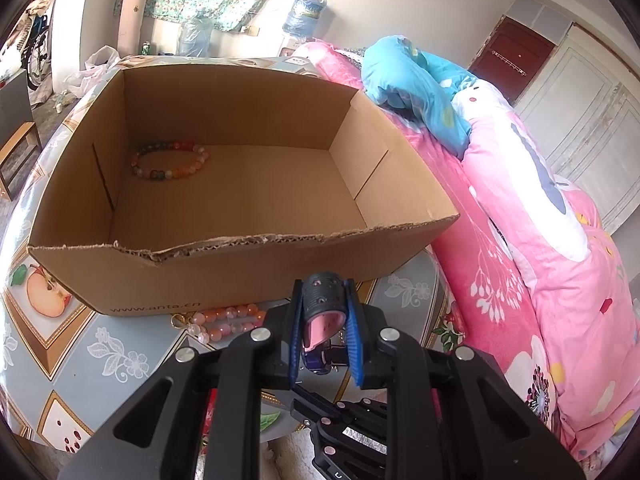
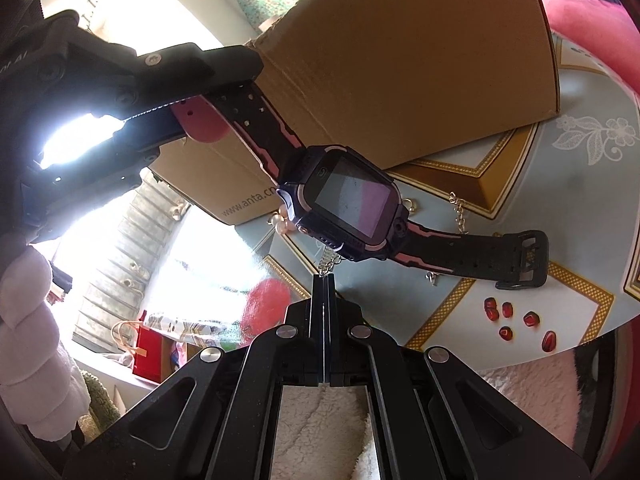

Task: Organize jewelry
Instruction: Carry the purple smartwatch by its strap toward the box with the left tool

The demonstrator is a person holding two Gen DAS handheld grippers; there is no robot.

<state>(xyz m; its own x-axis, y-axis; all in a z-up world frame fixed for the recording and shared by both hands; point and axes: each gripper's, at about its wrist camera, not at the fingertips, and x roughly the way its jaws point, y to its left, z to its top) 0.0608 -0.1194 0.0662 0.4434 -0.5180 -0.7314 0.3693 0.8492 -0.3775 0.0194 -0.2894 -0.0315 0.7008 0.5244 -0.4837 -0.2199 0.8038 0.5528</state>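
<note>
My left gripper [image 1: 323, 312] is shut on the strap of a black and pink smartwatch [image 1: 322, 308] and holds it in the air before the open cardboard box [image 1: 248, 248]. In the right wrist view the watch [image 2: 352, 204] hangs from the left gripper's fingers [image 2: 168, 80] beside the box [image 2: 400, 60]. My right gripper [image 2: 323, 280] is shut on a thin silver chain [image 2: 330, 260] that runs under the watch. A multicoloured bead bracelet [image 1: 170, 160] lies in the box's far left corner. A pink bead bracelet [image 1: 228, 320] lies on the table by the box's front wall.
The box stands on a round table with a fruit-print cloth [image 1: 80, 344]. More of the silver chain [image 2: 460, 216] lies on the cloth [image 2: 560, 208]. A bed with a pink quilt [image 1: 540, 220] and blue blanket [image 1: 416, 84] is to the right.
</note>
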